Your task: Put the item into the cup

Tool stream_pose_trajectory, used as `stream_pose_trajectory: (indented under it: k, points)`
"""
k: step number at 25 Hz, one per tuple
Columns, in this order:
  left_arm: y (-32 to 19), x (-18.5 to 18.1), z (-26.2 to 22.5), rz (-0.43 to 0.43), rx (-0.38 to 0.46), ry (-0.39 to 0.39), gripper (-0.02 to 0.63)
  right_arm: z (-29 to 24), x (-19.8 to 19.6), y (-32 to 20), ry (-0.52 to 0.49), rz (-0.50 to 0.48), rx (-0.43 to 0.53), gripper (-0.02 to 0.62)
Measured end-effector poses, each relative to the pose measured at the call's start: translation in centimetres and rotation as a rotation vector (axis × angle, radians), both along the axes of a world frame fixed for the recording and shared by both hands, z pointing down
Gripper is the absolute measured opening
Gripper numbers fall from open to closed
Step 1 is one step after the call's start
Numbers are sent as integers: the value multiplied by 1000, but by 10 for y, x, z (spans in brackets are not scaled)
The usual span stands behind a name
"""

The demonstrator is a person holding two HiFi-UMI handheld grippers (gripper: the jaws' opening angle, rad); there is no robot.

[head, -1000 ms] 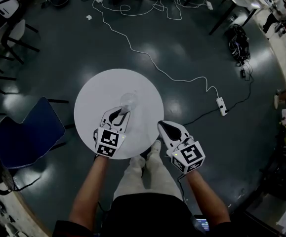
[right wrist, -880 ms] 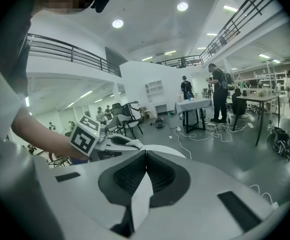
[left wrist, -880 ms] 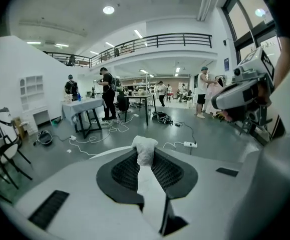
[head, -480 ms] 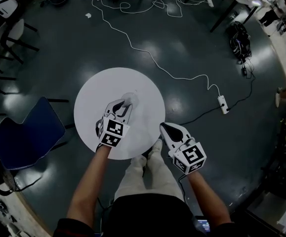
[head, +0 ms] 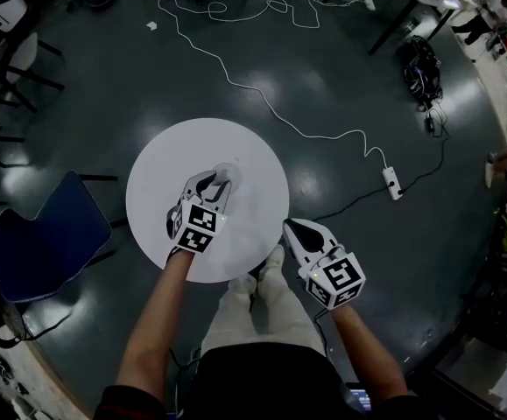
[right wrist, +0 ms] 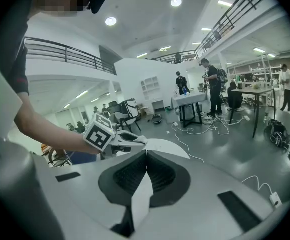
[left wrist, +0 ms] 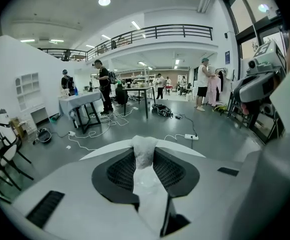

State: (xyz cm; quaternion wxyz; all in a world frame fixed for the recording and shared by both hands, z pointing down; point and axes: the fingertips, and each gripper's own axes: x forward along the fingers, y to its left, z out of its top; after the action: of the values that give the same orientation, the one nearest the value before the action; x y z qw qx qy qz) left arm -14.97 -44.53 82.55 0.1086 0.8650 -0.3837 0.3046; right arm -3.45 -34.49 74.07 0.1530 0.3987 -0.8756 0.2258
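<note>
White on white makes the head view hard to read. The left gripper (head: 216,186) reaches over the round surface (head: 262,151) with its tips at a clear cup (head: 228,173). The cup shows only as a faint ring, and this view cannot show whether anything lies inside it. The right gripper (head: 292,227) hangs just off the surface's near edge, well apart from the cup.

In the left gripper view, the item (left wrist: 144,145) stands between the jaws of the left gripper (left wrist: 145,160), which have just been opening. It fills the gap and seems to touch both pads, so I judge that it is not yet let go. It is a pale, crumpled wad, soft-looking like tissue or thin cloth. A glossy patch below it may be the cup's rim.

In the right gripper view, the jaws of the right gripper (right wrist: 146,154) meet at their tips with nothing between them.

By these views the carry to the cup looks done, and the drop into it is what remains.
</note>
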Motion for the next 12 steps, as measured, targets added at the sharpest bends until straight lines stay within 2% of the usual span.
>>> stream_pose_trajectory:
  k: [3,12]
  points:
    - [-1,-4,6,-17,-16,8,136,0,0,-2,-4,-1,-1,17]
    - [4,-7,5,-63,-14,29,174,-1,2,3,-2,-11,-6,17]
